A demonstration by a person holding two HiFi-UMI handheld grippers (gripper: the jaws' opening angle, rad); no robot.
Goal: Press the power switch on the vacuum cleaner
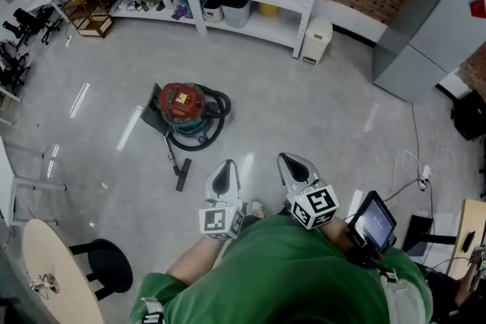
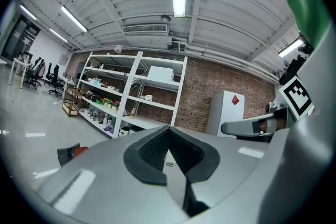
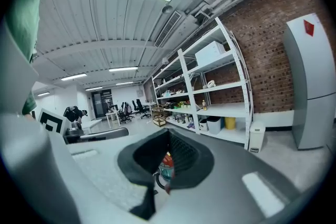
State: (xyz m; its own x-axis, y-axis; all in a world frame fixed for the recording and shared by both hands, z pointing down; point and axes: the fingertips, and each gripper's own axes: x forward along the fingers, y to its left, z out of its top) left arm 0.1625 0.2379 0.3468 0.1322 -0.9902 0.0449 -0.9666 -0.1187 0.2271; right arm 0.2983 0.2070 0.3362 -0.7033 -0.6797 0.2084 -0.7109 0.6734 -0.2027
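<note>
Standing well apart from the red vacuum cleaner on the concrete floor, we hold the left gripper and right gripper closed and empty.

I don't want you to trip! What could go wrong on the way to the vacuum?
The nozzle lies on the floor between you and the vacuum; you might trip on it.
The hose loops round the vacuum and could catch a foot.
The switch is too small to see from here, so a wrong press is possible.
</note>
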